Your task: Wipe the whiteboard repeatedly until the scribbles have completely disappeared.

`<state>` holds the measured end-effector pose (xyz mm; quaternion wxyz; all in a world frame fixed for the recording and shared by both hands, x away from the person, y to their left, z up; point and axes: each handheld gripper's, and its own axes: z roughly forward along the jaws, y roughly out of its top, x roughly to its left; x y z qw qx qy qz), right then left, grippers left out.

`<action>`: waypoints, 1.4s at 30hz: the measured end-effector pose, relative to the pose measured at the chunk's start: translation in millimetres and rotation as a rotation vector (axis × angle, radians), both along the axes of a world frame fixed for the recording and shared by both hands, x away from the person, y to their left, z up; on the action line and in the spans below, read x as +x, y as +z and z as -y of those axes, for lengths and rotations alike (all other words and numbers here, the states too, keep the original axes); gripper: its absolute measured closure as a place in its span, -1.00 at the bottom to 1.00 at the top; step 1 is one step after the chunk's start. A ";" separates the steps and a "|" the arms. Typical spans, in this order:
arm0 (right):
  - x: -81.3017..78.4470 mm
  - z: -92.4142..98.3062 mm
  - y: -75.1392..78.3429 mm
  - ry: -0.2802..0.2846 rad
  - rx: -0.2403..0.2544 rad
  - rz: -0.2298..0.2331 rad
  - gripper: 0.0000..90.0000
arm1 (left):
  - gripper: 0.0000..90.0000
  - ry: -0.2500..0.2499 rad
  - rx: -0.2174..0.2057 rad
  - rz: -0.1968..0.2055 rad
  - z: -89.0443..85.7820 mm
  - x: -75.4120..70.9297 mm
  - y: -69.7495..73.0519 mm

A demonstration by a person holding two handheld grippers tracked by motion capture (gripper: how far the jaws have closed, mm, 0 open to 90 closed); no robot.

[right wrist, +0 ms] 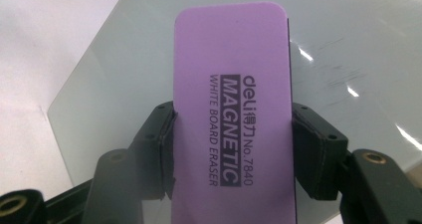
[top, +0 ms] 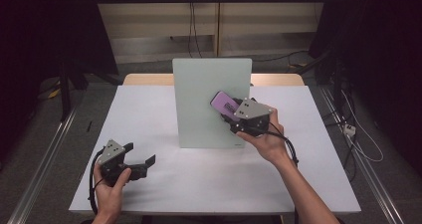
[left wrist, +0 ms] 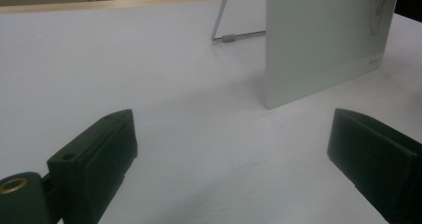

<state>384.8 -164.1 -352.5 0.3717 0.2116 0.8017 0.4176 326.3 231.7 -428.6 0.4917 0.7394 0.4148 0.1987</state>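
Purple and slab-shaped, the whiteboard eraser (right wrist: 233, 119) sits squarely between the fingers (right wrist: 159, 149) of the right gripper (right wrist: 234, 152), which pinch it across its width: one black pad presses its left long edge, the other its right long edge, at about the middle of its length. Beyond the pads the eraser runs on past the fingertips, its rounded far end well clear of them, and its printed face with the black lettering looks back toward the gripper's camera. Behind and around the eraser, right beyond the fingertips, stands the pale glass board (right wrist: 348, 74), its glossy face showing faint smears and glints; whether the eraser's underside actually touches that face cannot be told for sure. From the high view the right gripper (top: 239, 115) is held by the right hand (top: 266, 142) up against the right part of the upright board (top: 199, 104), the eraser (top: 225, 103) slanting up and to the left from the fingers. The left gripper (top: 142, 157) is well apart from all this, low at the near left of the white table (top: 149, 114), held in the left hand (top: 112, 186). Its fingers (left wrist: 94, 159) are spread wide with nothing between them, only bare tabletop under the gap; the board's near corner (left wrist: 318, 50) stands beyond the fingertips, nearer the right finger, with its wire stand (left wrist: 224, 22) farther back.
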 end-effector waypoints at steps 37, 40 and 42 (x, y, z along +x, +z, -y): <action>1.8 2.8 13.8 -0.103 0.012 0.053 -0.07 | -0.88 -0.006 0.001 -0.004 1.5 -0.2 -0.2; -0.4 0.5 7.3 -0.093 0.014 0.038 -0.07 | -0.88 -0.006 0.002 -0.004 1.7 0.1 -0.3; -1.3 -1.0 4.4 -0.087 0.012 0.032 -0.07 | -0.88 -0.006 0.001 -0.005 1.8 0.3 -0.5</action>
